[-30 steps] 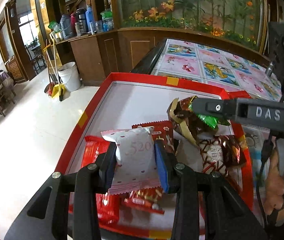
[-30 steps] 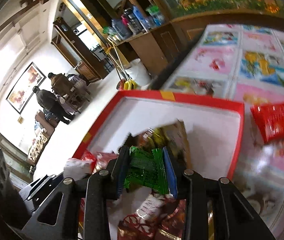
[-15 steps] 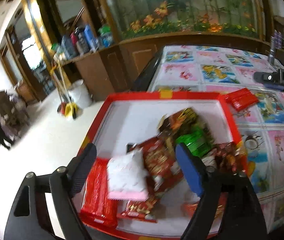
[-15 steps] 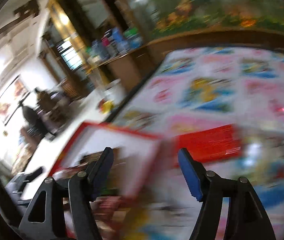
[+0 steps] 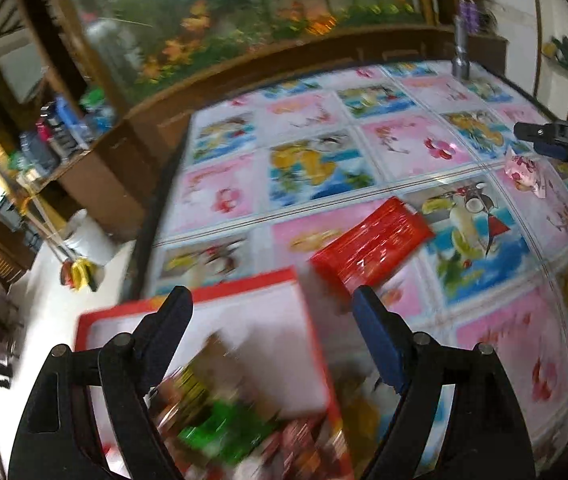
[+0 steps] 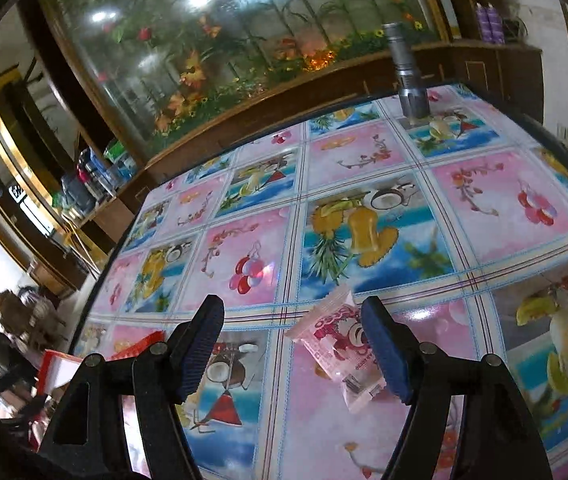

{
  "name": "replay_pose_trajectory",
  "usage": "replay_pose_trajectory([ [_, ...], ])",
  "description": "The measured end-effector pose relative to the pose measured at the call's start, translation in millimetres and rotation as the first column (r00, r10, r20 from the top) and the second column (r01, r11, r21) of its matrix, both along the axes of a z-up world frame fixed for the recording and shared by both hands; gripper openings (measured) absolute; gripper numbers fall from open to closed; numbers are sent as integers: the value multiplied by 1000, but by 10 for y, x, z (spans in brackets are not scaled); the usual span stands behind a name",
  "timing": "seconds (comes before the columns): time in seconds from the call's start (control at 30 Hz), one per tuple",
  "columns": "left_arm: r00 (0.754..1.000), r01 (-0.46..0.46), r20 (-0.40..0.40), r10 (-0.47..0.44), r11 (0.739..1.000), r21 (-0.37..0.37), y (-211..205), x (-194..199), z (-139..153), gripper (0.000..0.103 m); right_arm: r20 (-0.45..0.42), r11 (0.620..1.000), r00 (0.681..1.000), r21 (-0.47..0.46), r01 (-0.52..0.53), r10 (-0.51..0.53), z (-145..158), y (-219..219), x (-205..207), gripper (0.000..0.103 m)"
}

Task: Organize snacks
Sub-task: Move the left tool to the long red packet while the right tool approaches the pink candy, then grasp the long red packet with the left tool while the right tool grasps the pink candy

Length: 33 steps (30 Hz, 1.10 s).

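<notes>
Fruit-and-flower patterned oilcloth covers the surface [image 6: 364, 168] before a big aquarium. Left gripper [image 5: 271, 316] hangs with jaws released and empty above the red-rimmed white tray [image 5: 312, 344] of mixed snacks; a shiny red foil packet [image 5: 372, 244] lies just beyond it. Right gripper [image 6: 292, 340] has jaws opening around a pink cartoon-printed candy pouch [image 6: 340, 340] lying on the cloth.

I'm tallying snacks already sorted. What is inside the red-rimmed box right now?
The left wrist view shows the red-rimmed box holding a blurred heap of wrapped snacks, green and red wrappers among them. Motion blur and the gripper fingers cover much of it, so neither count nor kinds can be told.
</notes>
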<state>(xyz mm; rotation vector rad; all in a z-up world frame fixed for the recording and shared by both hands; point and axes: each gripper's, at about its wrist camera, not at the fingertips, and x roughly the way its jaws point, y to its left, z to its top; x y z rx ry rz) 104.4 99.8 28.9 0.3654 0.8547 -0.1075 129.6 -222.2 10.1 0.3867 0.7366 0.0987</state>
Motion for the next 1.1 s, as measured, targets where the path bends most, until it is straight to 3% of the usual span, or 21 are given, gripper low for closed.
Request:
replay_pose_trajectory([
  [0.13, 997, 13, -82, -11, 1000, 15, -270, 429, -194, 82, -24, 1000, 1000, -16, 12, -13, -39, 13, -1, 74],
  [0.27, 992, 19, -124, -19, 1000, 2, -419, 725, -343, 82, -56, 998, 998, 56, 38, -35, -88, -106, 23, 74],
  [0.4, 980, -25, -199, 5, 995, -96, -433, 989, -480, 82, -98, 988, 993, 137, 73, -60, -151, -239, 51, 74],
  [0.5, 979, -34, -206, 3, 988, -149, -433, 1040, -519, 83, -121, 984, 990, 153, 91, -72, -189, -282, 69, 74],
  [0.67, 976, -21, -217, -26, 977, -213, -440, 997, -549, 83, -130, 981, 989, 168, 96, -74, -204, -288, 68, 74],
  [0.9, 957, -2, -273, -99, 938, -346, -456, 832, -612, 84, -135, 978, 988, 183, 98, -73, -221, -294, 78, 74],
  [0.97, 956, 31, -265, -123, 945, -326, -528, 712, -624, 84, -138, 977, 988, 190, 93, -67, -222, -302, 85, 74],
  [1.1, 942, 185, -236, -237, 957, -223, -862, 240, -639, 85, -146, 978, 988, 193, 85, -58, -244, -312, 104, 74],
])
